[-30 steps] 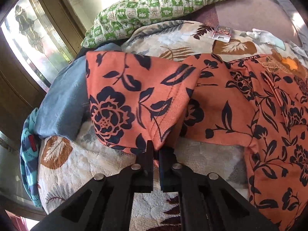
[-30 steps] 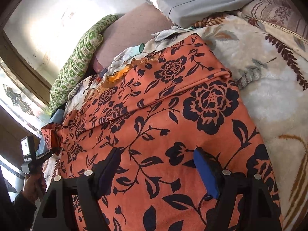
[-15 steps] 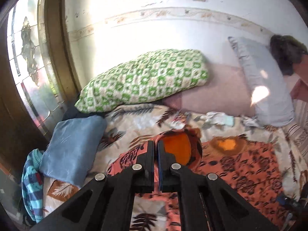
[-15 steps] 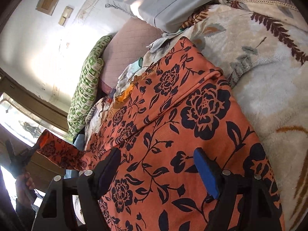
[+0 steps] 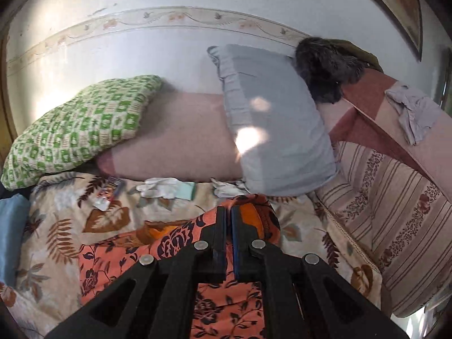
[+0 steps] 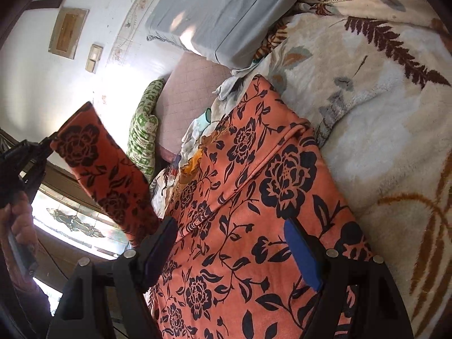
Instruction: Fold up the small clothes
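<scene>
An orange garment with dark blue flowers (image 6: 254, 197) lies on the leaf-patterned blanket (image 6: 381, 113). My left gripper (image 5: 228, 220) is shut on one end of the garment (image 5: 254, 217) and holds it lifted above the bed; in the right wrist view that raised end (image 6: 96, 163) hangs from the left gripper (image 6: 42, 144) at the left. My right gripper (image 6: 231, 243) is open, its fingers either side of the flat part of the garment, low over it.
A green checked pillow (image 5: 76, 124), a grey pillow (image 5: 271, 118) and a pink bolster (image 5: 175, 135) line the wall. White gloves (image 5: 161, 190) and a small packet (image 5: 108, 193) lie behind the garment. A striped sofa back (image 5: 395, 212) is on the right.
My left gripper has lifted the garment's end up off the bed and swung it right, toward the garment's middle. My right gripper stayed open over the flat part.
</scene>
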Motion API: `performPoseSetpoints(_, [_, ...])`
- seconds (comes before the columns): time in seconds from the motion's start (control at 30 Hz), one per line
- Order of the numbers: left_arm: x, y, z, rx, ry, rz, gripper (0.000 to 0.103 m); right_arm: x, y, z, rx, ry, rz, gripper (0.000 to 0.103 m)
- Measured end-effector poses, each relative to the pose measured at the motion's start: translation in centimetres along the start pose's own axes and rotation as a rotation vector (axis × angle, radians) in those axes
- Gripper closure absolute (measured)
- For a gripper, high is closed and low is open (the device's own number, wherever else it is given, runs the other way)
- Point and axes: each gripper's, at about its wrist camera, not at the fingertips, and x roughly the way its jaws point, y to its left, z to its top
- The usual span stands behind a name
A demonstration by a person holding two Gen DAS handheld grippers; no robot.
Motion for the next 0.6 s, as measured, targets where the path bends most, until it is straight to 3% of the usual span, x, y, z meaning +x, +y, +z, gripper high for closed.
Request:
performPoseSetpoints(0.1, [4.8,-2.9,-2.1,0.044,0.071,-0.049,0.099,0.1,-0.4,0.1,0.019,-0.001,-0.006,0.022])
performPoseSetpoints(0.13, [6.8,-3.8,-3.2,0.083,0.138,-0.071,0.094,0.3,-0.5,0.1,0.021,0.0,-0.011,0.022])
performPoseSetpoints(0.2, [10.2,-4.1,-5.8,0.105,0.29,-0.098,0.051,0.4,-0.6,0.1,0.021,0.002,-0.028,0.022])
performPoseSetpoints(0.23, [10.9,-3.6,-7.1,0.098,0.33,-0.102,0.045,0.4,-0.8,0.1,0.021,0.001,-0.035,0.022])
performPoseSetpoints(0.37, [8.9,1.7,-9.8,0.018,0.308,-0.075,0.039,0.5,-0.9,0.1,0.022,-0.008,-0.056,0.021])
performPoseSetpoints(0.47, [6.4,8.3,-11.4,-0.045,0.258,0.031,0.027,0.8,-0.6,-0.1,0.0,0.003,-0.075,0.021])
performPoseSetpoints(0.6, [5.8,18.4,-15.5,-0.144,0.289,0.233,0.026,1.1,-0.3,-0.2,-0.002,0.034,-0.064,0.021])
